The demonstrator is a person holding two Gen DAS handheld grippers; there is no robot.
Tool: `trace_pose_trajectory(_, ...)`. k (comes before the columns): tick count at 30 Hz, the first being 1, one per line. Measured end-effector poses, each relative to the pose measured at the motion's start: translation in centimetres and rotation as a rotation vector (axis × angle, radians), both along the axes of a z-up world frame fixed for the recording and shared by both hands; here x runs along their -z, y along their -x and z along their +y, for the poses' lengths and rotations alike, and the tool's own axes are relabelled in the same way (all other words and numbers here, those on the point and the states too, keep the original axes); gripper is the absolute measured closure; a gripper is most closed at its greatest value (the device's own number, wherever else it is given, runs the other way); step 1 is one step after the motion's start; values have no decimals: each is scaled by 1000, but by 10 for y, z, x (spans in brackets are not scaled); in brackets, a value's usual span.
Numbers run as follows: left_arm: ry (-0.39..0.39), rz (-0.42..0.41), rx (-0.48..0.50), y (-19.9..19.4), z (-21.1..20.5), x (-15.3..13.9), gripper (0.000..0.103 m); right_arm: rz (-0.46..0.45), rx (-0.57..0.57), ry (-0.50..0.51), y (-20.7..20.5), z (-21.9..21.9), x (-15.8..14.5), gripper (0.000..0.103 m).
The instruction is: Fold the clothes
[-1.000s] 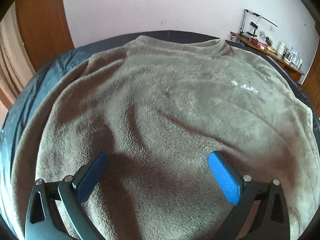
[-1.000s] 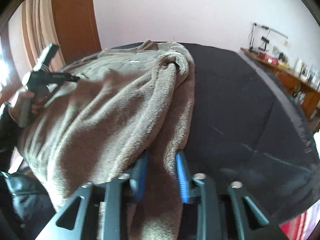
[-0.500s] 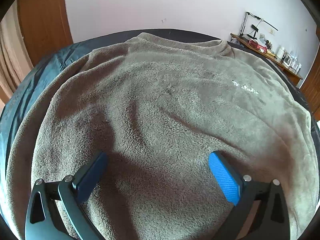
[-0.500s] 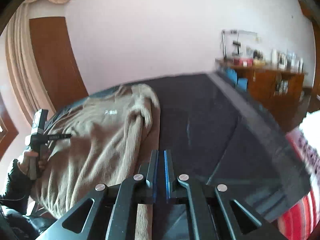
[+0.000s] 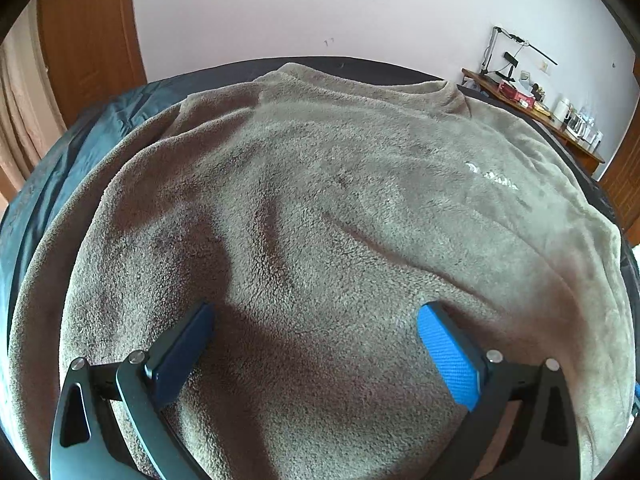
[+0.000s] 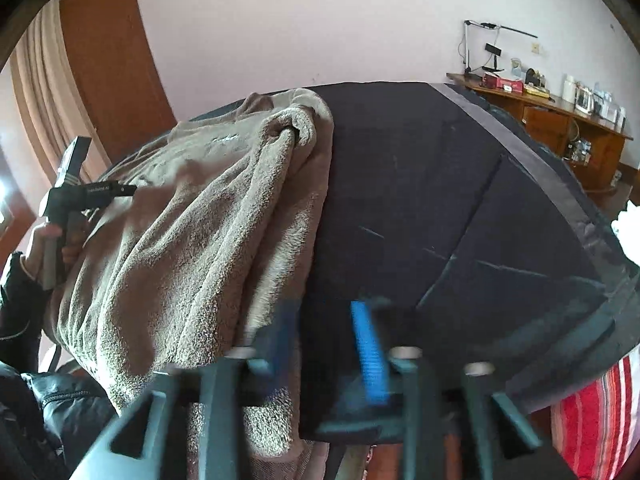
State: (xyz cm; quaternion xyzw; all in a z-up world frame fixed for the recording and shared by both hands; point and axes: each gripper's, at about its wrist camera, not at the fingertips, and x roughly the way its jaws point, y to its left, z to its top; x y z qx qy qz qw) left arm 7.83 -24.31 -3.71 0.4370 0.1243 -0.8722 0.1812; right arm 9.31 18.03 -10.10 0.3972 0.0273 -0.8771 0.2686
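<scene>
- Left gripper (image 5: 316, 340): jaws spread wide over the fleece (image 5: 340, 208), gripping nothing.
- Right gripper (image 6: 324, 332): blurred, jaws parted, empty, beside the fleece's hanging edge.
- Fleece lies spread on the dark table (image 6: 440, 200).

Dark table cover (image 6: 440, 200) spans the work surface. Wooden sideboard (image 6: 560, 120) against far wall, cluttered; desk lamp (image 6: 480, 44) on it. Brown door (image 6: 112, 72), beige curtain (image 6: 36, 92) left. Red striped cloth (image 6: 592, 420) lower right.

left hand-held gripper (image 5: 312, 344) spread wide; right hand-held gripper (image 6: 324, 336) parted
</scene>
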Motion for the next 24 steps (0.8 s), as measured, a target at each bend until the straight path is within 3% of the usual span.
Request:
trace_pose_trajectory(9, -7, 1, 0, 0, -1, 1, 1, 33, -44, 31, -10, -1, -3, 40)
trace_pose_trajectory(15, -7, 1, 1, -1, -1, 1, 1, 81, -142, -52, -25, -28, 2, 40)
trace_pose_trajectory(17, -9, 1, 1, -1, -1, 1, 1, 88, -159, -58, -26, -36, 3, 45)
trace_pose_trajectory(19, -13, 2, 1, -2, -1, 1, 1, 75, -171, -33, -25, -41, 2, 66)
trace_pose_trajectory(21, -17, 3, 2, -2, -2, 2, 1, 17, -201, 38, -21, -42, 2, 76)
trace_pose_trajectory(24, -21, 5, 2, -2, -2, 2, 1, -27, -200, 115, -16, -38, 2, 79)
